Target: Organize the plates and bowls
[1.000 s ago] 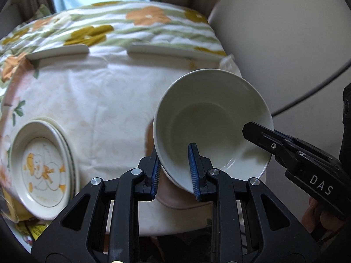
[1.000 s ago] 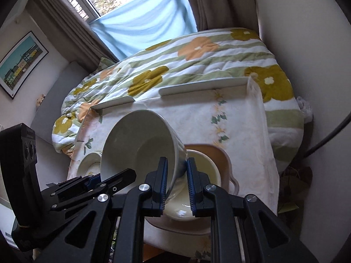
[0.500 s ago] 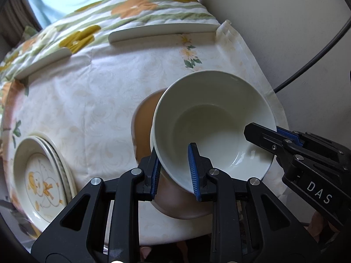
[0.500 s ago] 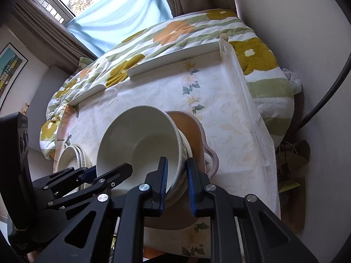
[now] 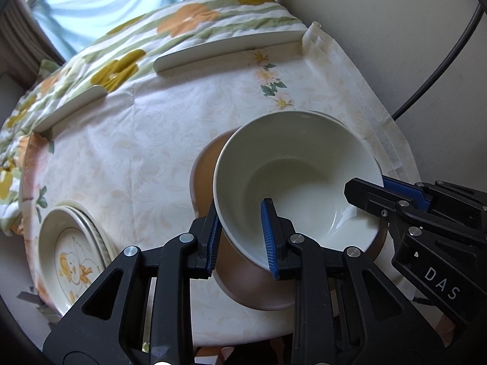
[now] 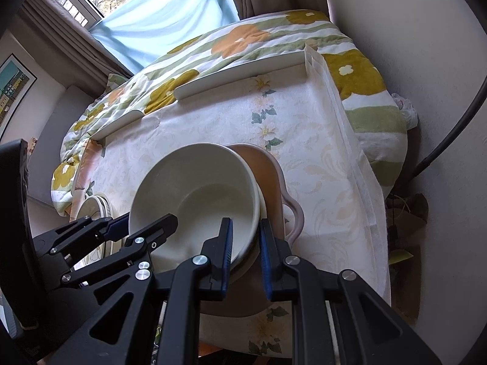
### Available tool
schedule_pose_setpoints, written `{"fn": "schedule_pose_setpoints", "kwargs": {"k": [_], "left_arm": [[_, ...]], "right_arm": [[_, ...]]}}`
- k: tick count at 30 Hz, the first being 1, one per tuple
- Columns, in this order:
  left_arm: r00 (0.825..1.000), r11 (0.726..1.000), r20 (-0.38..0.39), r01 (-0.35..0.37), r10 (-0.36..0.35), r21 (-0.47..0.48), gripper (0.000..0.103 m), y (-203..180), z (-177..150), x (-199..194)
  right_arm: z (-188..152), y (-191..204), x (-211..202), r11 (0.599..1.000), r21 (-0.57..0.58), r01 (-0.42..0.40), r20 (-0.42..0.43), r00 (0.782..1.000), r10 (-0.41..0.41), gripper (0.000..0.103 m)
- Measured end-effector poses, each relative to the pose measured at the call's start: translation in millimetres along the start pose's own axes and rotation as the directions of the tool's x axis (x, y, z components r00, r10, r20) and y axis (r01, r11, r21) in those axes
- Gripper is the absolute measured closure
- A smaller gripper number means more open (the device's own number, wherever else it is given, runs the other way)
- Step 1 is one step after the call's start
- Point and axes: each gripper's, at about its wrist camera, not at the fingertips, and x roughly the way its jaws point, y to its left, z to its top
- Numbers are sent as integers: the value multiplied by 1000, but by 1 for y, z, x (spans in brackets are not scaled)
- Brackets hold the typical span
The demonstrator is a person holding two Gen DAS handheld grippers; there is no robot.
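I am nesting the white bowl (image 5: 292, 179) into the pink dish (image 6: 271, 176) near the table's (image 5: 121, 152) right edge. Both the left gripper (image 5: 240, 237) and the right gripper (image 6: 245, 249) pinch its rim; next I must release them gently.

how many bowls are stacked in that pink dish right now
2 that show: the white bowl both grippers hold by its rim, and a second bowl nested under it, only its edge showing, inside the pink dish. More could be hidden beneath.

The bowl (image 5: 292, 167) sits in the dish (image 6: 268, 167) on the table (image 5: 137, 152). A stack of plates (image 5: 73, 255) lies to its left, well apart. Behind the table is a blanket (image 5: 182, 27)
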Motion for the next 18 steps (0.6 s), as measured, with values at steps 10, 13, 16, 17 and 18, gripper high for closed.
{"fn": "schedule_pose_setpoints", "kwargs": {"k": [10, 13, 16, 17, 18], "left_arm": [[1000, 1000, -8, -22, 22, -2, 81, 1, -1, 2], [1000, 1000, -8, -20, 20, -7, 81, 2, -1, 1], [1000, 1000, -5, -15, 15, -13, 81, 3, -1, -2], [1000, 1000, 1, -7, 8, -22, 81, 5, -1, -5], [1000, 1000, 10, 1, -1, -31, 81, 7, 0, -9]], "right_arm": [[-2, 3, -3, 1000, -14, -4, -1, 1000, 4, 87], [-1, 2, -3, 1000, -20, -7, -5, 1000, 7, 87], [-1, 2, -4, 1000, -19, -7, -5, 1000, 7, 87], [-1, 2, -5, 1000, -17, -9, 0, 1000, 9, 87], [0, 2, -8, 1000, -18, -10, 3, 1000, 10, 87]]}}
